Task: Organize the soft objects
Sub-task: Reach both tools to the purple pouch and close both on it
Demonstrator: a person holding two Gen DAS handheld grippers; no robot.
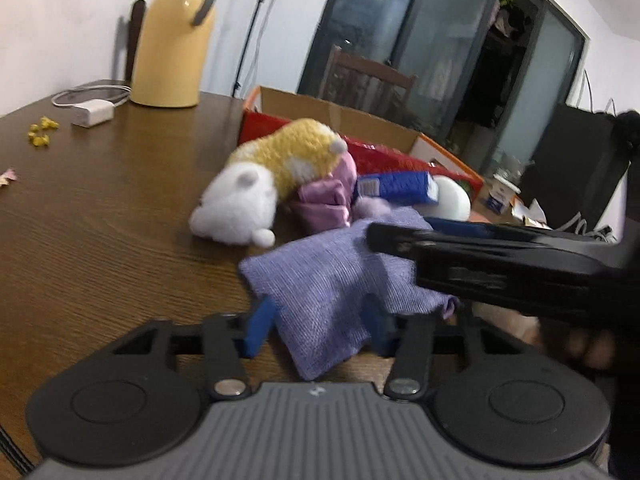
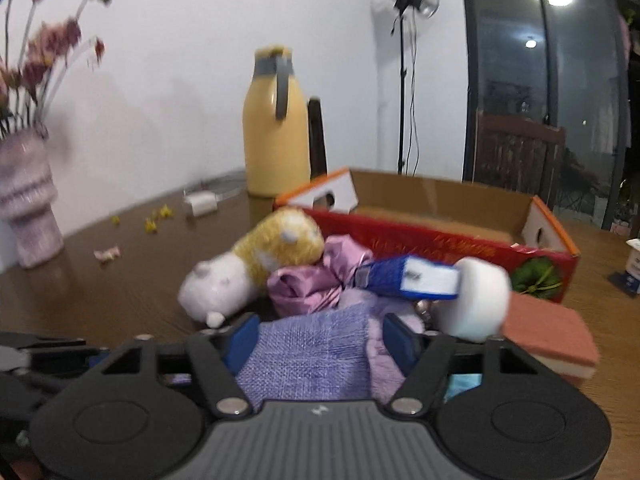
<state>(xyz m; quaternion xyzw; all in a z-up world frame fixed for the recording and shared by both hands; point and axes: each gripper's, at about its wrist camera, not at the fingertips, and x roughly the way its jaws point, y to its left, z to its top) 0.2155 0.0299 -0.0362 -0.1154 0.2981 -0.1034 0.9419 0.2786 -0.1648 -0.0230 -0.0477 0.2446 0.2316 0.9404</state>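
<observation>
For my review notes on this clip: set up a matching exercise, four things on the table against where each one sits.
Things:
1. purple cloth
2. yellow jug
3. plush toy
4. white charger

Places:
A. by the wall, behind the box
B. between the blue gripper pads
C. leaning on the pink satin bundle
D. beside a coiled cable

Pairs: 1-B, 2-A, 3-C, 4-D

Each tool has a ribbed grey housing along the bottom of the frame, flanked by two round black discs. From silver pivot screws, black link bars angle up to blue finger pads on the left tool (image 1: 316, 326) and the right tool (image 2: 322, 338). A small white logo mark sits at the housing's top centre.
</observation>
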